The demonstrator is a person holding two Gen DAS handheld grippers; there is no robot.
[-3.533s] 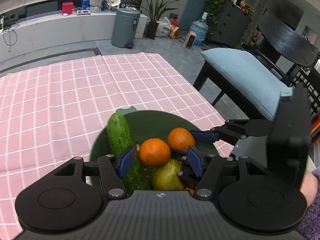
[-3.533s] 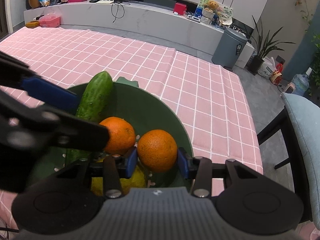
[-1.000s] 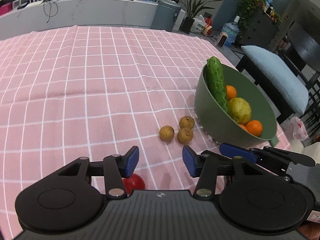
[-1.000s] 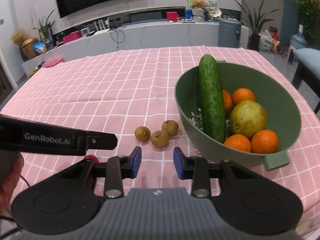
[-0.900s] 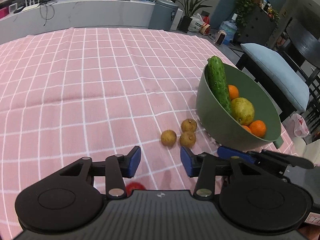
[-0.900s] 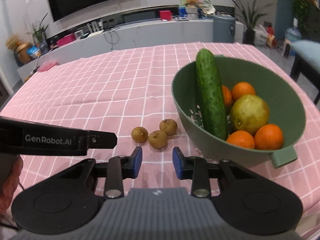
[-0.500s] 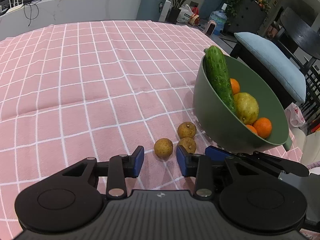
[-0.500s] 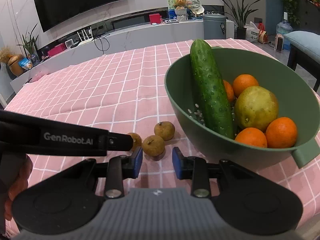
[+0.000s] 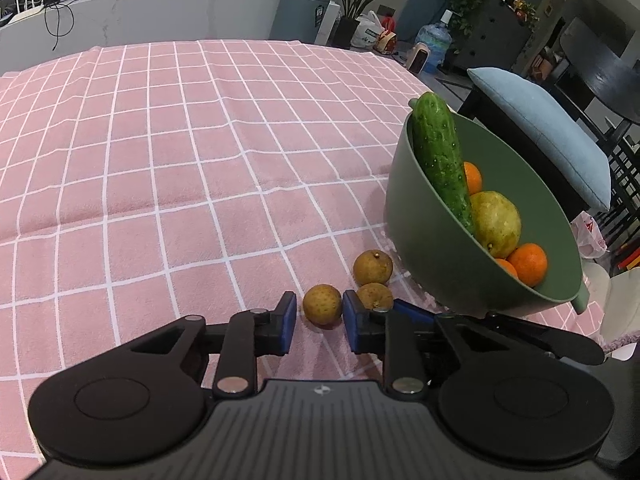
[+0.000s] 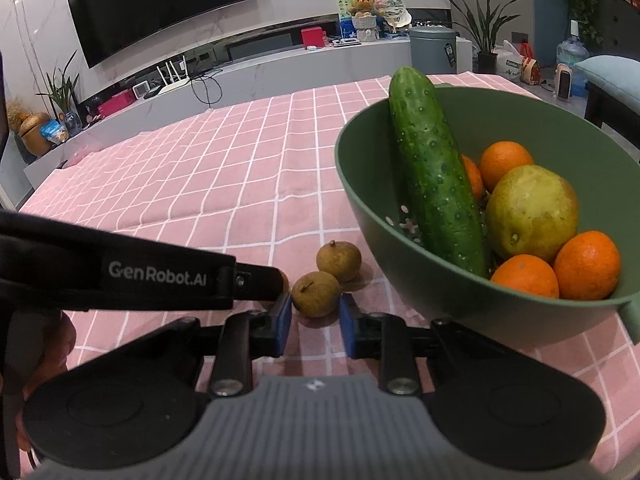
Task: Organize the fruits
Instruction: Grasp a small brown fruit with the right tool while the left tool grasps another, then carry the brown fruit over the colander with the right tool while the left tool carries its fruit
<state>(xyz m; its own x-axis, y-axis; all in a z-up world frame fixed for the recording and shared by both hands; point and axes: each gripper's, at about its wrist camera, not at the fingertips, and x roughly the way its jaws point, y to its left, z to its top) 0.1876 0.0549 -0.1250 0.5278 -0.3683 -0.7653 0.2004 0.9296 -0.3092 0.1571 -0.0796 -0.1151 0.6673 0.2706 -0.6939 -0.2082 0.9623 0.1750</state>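
Observation:
Three small brown longans lie on the pink checked cloth beside a green bowl (image 9: 424, 240). My left gripper (image 9: 318, 322) is open, its blue pads on either side of the nearest longan (image 9: 322, 305), not squeezing it. My right gripper (image 10: 313, 322) is open around a second longan (image 10: 316, 293); the third longan (image 10: 338, 261) lies just behind. The bowl (image 10: 400, 272) holds a cucumber (image 10: 434, 176), a yellow-green pear (image 10: 530, 212) and several oranges (image 10: 586, 264). The left gripper's arm crosses the right wrist view at the left and hides the first longan.
The table's right edge runs just past the bowl, with a blue-cushioned chair (image 9: 536, 120) beyond it. Open pink cloth (image 9: 160, 160) stretches to the left and far side. A grey bin (image 9: 304, 12) and a counter stand past the far edge.
Both grippers have moved forward and down toward the longans and now straddle one each. The jaws have narrowed a little. A red fruit seen earlier near the left gripper is out of view.

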